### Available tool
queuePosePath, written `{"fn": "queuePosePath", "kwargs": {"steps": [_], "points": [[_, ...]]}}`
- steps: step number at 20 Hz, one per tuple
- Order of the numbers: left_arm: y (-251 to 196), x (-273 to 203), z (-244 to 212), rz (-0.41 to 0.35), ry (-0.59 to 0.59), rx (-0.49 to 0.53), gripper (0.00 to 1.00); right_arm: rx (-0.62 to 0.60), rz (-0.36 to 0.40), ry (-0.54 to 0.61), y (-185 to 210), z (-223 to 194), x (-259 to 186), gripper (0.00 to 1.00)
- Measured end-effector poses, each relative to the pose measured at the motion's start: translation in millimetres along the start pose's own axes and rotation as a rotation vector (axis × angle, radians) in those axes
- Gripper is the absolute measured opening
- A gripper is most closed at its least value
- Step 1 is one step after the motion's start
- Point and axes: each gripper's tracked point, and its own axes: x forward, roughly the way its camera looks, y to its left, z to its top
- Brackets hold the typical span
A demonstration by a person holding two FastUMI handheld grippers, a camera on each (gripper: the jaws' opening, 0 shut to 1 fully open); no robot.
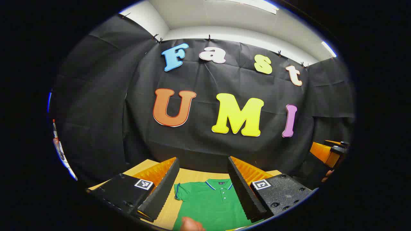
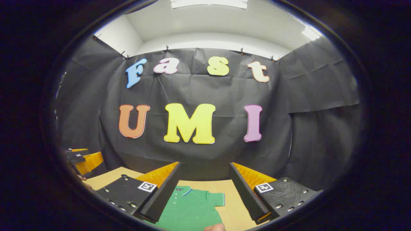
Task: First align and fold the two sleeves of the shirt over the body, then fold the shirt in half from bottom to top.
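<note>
the green shirt (image 1: 212,205) is seen flat on the wooden table (image 2: 231,192), the left gripper (image 1: 204,189) and right gripper (image 2: 205,192) held apart above it, so a sleeve (image 2: 215,199) could be missed or bunched if approached crookedly.

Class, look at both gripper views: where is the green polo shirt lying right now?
The green polo shirt lies flat on the wooden table, collar toward the black cloth wall, low between the left gripper fingers; in the right gripper view it sits lower left.

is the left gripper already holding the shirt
No, in the left gripper view the left gripper has its jaws wide apart in the air above the green shirt, which lies flat on the table.
</note>
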Motion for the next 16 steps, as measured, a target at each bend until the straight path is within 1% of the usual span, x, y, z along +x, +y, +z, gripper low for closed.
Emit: {"fn": "queuePosePath", "kwargs": {"steps": [3, 6, 12, 13, 15, 16], "points": [[-0.8, 3.6, 0.1, -0.001, -0.007, 0.016, 0.96, -0.021, 0.012, -0.006, 1.2, 0.7, 8.6, 0.95], [-0.3, 8.8, -4.8, 0.009, 0.004, 0.007, 0.96, -0.01, 0.02, 0.011, -0.5, -3.0, 13.7, 0.95], [-3.3, 14.9, -5.1, 0.012, 0.012, 0.022, 0.96, -0.017, 0.015, 0.032, -7.0, -8.9, 20.6, 0.96], [-2.7, 16.0, -7.2, 0.012, 0.013, 0.023, 1.0, -0.018, 0.016, 0.034, -7.1, -8.9, 21.5, 0.95], [-2.8, 16.7, -6.8, 0.013, 0.015, 0.024, 1.0, -0.022, 0.015, 0.033, -8.5, -9.2, 21.1, 0.95], [-3.2, 17.5, -6.5, 0.012, 0.013, 0.023, 0.96, -0.024, 0.015, 0.032, -8.4, -8.7, 21.1, 0.95]]}}
